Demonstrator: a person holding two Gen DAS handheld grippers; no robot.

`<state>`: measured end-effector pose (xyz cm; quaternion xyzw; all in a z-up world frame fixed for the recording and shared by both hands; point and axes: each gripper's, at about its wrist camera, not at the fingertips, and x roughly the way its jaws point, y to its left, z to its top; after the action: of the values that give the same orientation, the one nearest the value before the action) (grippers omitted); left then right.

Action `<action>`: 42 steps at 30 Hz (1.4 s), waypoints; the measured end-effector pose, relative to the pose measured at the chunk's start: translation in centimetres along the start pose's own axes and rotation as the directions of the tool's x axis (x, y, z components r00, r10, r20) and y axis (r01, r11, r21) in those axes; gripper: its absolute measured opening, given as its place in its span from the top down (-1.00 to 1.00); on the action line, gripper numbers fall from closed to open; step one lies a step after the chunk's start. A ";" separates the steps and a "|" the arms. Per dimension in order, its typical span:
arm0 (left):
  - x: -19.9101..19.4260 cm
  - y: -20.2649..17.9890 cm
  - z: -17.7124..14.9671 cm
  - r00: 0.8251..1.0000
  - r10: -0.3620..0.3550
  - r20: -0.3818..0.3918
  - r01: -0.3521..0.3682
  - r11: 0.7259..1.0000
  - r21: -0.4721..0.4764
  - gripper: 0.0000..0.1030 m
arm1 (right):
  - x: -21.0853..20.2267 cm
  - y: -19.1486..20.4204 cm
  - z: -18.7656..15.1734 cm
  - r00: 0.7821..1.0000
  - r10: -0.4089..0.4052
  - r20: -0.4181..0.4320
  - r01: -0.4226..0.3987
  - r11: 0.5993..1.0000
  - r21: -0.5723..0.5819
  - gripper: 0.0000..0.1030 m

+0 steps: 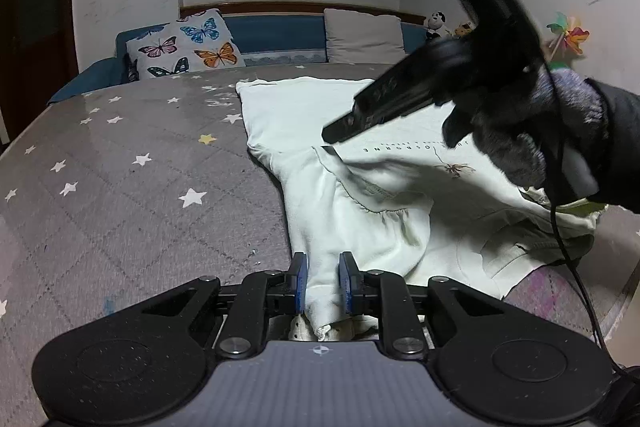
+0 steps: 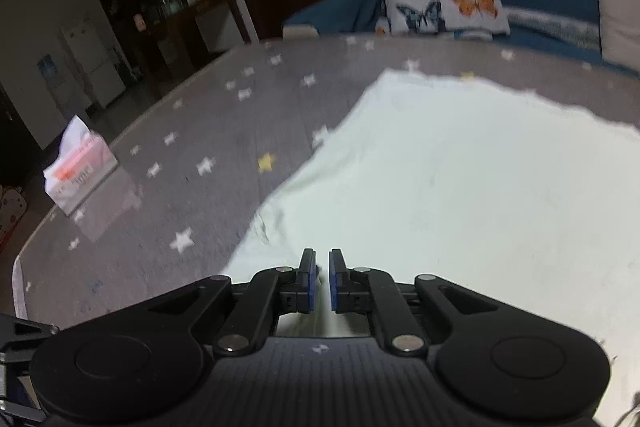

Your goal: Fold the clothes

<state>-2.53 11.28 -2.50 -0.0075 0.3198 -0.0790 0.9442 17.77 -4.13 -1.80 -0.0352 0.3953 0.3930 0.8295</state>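
A pale cream sweatshirt (image 1: 320,115) with small printed lettering lies partly folded on the grey star-patterned table cover (image 1: 120,167). My left gripper (image 1: 323,279) is shut on a bunched sleeve of it at the near edge. My right gripper (image 1: 336,131), held by a gloved hand, hovers over the shirt's middle in the left wrist view. In the right wrist view the right gripper (image 2: 322,279) is nearly closed with a narrow gap, and a thin bit of the shirt (image 2: 460,179) seems to sit between the pads; the view is blurred.
A butterfly-print pillow (image 1: 188,45) and a beige cushion (image 1: 364,37) sit on a blue sofa behind the table. A tissue pack (image 2: 80,167) stands near the table's left edge. A black cable (image 1: 568,251) hangs from the right hand over the shirt.
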 end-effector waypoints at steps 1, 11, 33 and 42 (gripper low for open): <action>0.0 0.0 0.0 1.000 0.001 0.000 -0.001 1.000 -0.001 0.61 | -0.3 0.4 0.1 1.000 0.026 -0.002 -0.026 1.000 -0.015 0.84; 0.0 -0.1 0.0 1.000 0.013 -0.004 -0.013 1.000 -0.005 0.60 | 1.5 3.0 -0.2 0.995 0.059 -0.076 -0.068 0.990 -0.125 0.81; -0.7 -1.4 1.1 0.998 0.060 0.026 -0.061 0.997 0.036 0.47 | -6.5 5.0 -7.0 0.990 0.071 -0.120 -0.104 0.951 -0.293 0.78; -0.7 -2.5 2.0 0.998 0.047 0.039 -0.051 0.994 0.101 0.47 | -8.5 4.7 -7.3 0.995 0.044 -0.093 -0.072 0.947 -0.312 0.60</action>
<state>-2.29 8.81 -0.33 0.0469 0.2979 -0.0720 0.9507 6.78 -8.85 0.20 -0.1722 0.3633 0.4734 0.7837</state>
